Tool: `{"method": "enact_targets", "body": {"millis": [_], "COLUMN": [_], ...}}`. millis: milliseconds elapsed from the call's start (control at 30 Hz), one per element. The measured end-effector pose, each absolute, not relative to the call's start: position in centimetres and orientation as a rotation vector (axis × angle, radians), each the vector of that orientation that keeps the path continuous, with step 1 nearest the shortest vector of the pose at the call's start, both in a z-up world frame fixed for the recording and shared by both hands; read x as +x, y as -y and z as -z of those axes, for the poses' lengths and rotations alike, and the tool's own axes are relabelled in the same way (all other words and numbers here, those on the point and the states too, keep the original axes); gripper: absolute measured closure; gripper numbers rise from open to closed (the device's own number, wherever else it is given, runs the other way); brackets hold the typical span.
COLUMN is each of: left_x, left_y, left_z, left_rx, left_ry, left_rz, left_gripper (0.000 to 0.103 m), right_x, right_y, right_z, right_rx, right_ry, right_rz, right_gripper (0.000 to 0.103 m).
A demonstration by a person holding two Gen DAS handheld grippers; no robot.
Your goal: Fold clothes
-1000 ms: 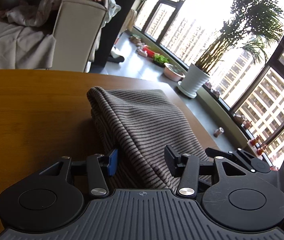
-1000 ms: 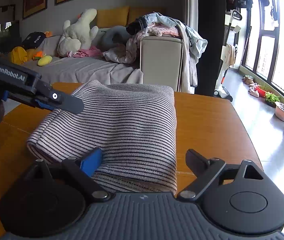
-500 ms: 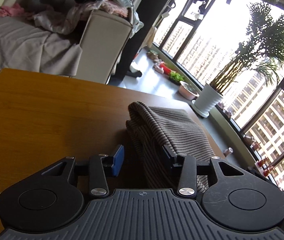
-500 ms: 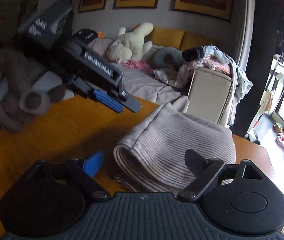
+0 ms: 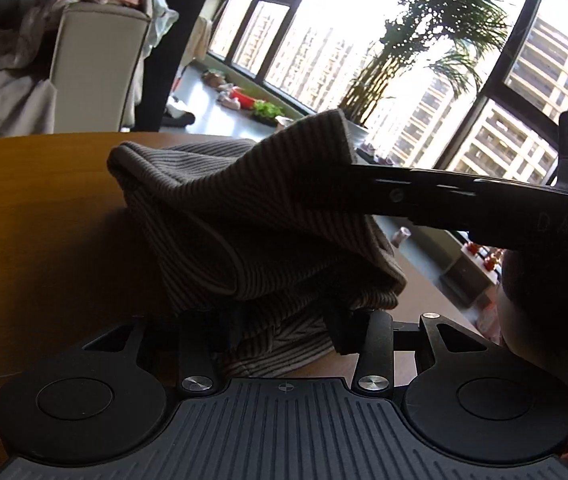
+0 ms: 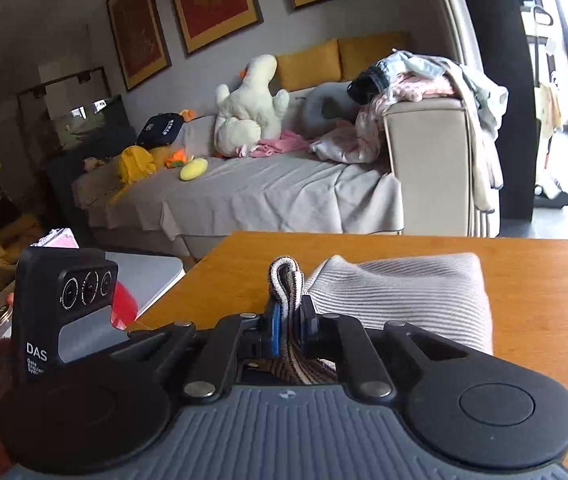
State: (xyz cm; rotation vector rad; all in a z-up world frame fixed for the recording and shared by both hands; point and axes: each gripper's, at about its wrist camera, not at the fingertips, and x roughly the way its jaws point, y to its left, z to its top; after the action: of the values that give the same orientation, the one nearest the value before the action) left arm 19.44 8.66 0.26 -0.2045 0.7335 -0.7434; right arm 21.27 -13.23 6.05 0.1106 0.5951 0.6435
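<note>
We see the striped garment (image 5: pixel 244 216) already folded into a thick bundle on the wooden table (image 5: pixel 36 216). Our right gripper (image 6: pixel 287 322) pinches one edge and lifts it; our left gripper (image 5: pixel 280 330) is spread around the near layers. We judge one more fold remains.

R gripper (image 5: pixel 359 168) lifts striped garment (image 5: pixel 252 224) corner off table (image 5: pixel 44 220); L gripper (image 5: pixel 284 328) open round hem.

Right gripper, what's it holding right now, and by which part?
The right gripper is shut on the striped garment, pinching a bunched fold of its edge, which sticks up between the fingers. The rest lies on the table.
</note>
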Motion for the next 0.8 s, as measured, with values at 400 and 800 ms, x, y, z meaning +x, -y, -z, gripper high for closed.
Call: {"method": "enact_targets", "body": {"millis": [400,800], "left_x": [19.6,20.5], "left_y": [-14.2,-12.0], "left_z": [-2.0,-3.3], "left_rx": [-0.239,-0.193], "left_ry": [-0.706,-0.689], "left_rz": [0.606,0.611], "left_gripper": [0.048,0.046], "right_x": [21.1,16.7], "right_y": [12.1,6.7], "right_z": [-2.6,-1.2], "right_rx": [0.121,-0.294], "right_ry": [-0.646,-0.509], "right_rz": [-0.677,-0.687], "right_gripper": [0.094,0.045]}}
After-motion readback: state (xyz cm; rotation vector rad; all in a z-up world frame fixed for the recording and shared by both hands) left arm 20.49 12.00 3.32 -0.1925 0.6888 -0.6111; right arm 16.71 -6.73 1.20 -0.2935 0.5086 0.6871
